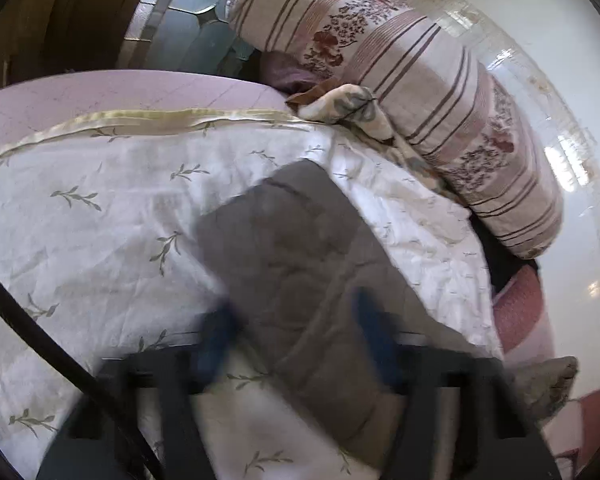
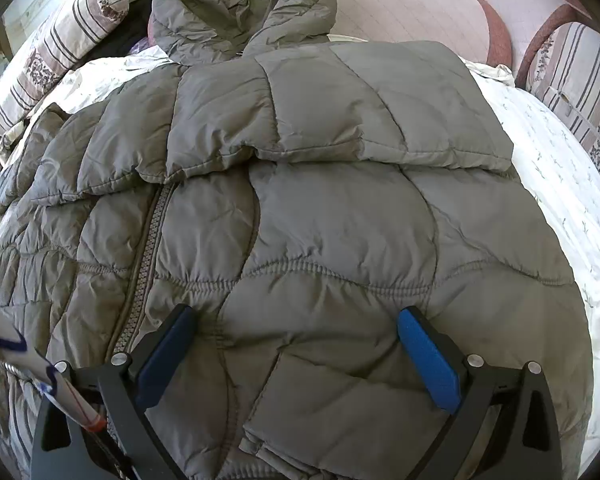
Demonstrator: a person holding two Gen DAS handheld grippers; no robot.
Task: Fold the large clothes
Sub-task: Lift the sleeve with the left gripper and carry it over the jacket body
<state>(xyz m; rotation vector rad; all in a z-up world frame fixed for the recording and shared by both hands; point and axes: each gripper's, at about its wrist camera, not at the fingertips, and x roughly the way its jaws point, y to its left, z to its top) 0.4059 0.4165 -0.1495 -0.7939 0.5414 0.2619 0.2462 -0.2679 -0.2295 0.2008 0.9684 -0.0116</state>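
Right wrist view first: we are holding our right gripper point(image 2: 296, 344) with its two blue pads point(image 2: 428, 364) spread wide, gripping nothing, hovering just above the near hem of the one grey quilted jacket point(image 2: 320, 208), which is lying front-up on the white leaf-print bedspread point(image 2: 548, 184). One sleeve point(image 2: 340, 116) is lying folded across the chest, the zip point(image 2: 144, 264) is running down the left, and the hood point(image 2: 236, 4) is resting at the far end. In the left wrist view, blurred, our left gripper point(image 1: 296, 332) is straddling a grey sleeve point(image 1: 300, 264) lying out on the bedspread; the picture is too smeared to show pad contact, but we are judging the fingers narrowed onto the padded cloth. To do this fold well, we are thinking the pinch should take both layers near the cuff, then carry the sleeve low across the chest to match the other. Farther off, we are counting two striped floral pillows point(image 2: 56, 56), one at each far side.
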